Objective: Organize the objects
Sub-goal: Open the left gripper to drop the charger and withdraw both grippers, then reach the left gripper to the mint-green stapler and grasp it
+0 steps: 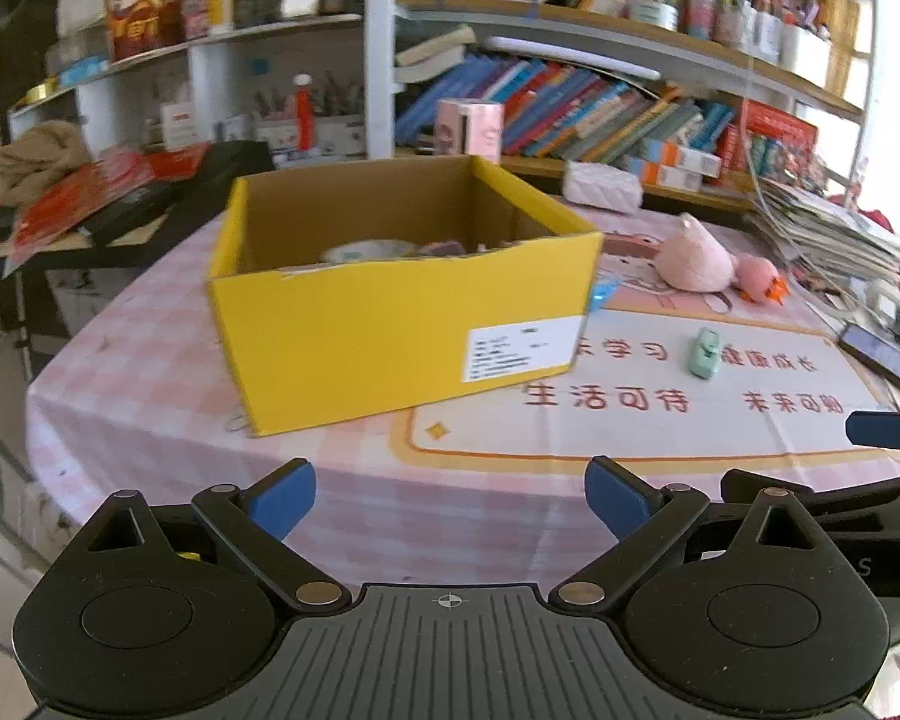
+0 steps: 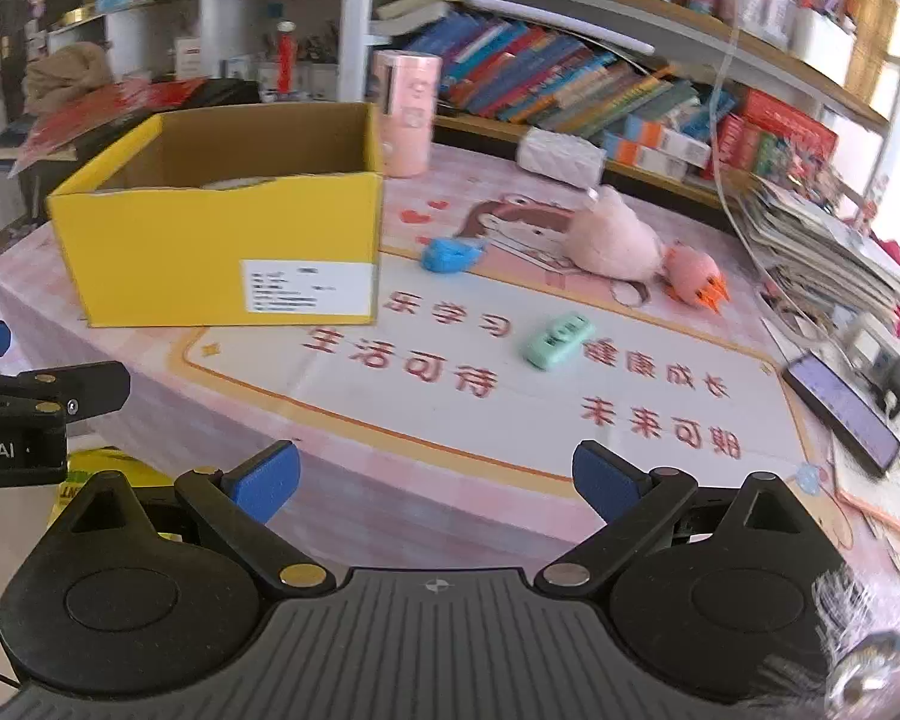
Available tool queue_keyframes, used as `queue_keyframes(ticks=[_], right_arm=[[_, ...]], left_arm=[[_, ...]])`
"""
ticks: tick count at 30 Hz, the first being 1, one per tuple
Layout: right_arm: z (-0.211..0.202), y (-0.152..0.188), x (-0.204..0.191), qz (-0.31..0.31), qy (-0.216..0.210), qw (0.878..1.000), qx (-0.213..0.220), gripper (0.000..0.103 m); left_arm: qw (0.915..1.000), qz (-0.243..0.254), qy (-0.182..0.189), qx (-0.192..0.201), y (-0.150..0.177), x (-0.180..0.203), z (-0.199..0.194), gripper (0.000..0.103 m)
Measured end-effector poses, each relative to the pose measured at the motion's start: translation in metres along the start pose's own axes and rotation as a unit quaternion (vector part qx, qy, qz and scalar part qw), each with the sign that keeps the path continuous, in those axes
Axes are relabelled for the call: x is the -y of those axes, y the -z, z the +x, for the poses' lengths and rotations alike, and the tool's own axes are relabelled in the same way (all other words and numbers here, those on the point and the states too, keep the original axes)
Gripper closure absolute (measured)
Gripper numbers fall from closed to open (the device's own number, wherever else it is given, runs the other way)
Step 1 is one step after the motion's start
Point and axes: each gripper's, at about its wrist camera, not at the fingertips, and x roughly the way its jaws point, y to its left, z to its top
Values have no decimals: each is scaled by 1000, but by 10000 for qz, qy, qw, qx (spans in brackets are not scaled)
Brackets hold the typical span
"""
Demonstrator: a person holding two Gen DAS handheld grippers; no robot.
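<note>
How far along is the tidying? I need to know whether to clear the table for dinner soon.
Partly done: the yellow box already holds a bowl-like item and a few others. Nothing is in hand; the left gripper and right gripper are both open and empty. Still loose on the table: the blue toy, mint-green toy car, pink plush and smaller pink toy.

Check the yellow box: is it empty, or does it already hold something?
Not empty. The yellow box is open-topped, and over its front wall a pale round item and other small things show inside; what they are is unclear.
</note>
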Motion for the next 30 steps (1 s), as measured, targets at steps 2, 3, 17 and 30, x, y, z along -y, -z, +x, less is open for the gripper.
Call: queue_keyframes(ticks=[2, 3, 17, 30], right_arm=[[1, 2, 8, 94, 79, 9999, -42, 5], [2, 2, 12, 141, 118, 9998, -57, 5], [17, -1, 78, 546, 489, 9971, -215, 5], [50, -27, 130, 479, 383, 9977, -275, 5]], left_arm=[[9999, 85, 95, -12, -2, 7, 4, 5], [9998, 121, 133, -13, -4, 11, 6, 5], [9971, 436, 616, -22, -30, 72, 39, 0], [9979, 385, 505, -142, -56, 114, 77, 0]])
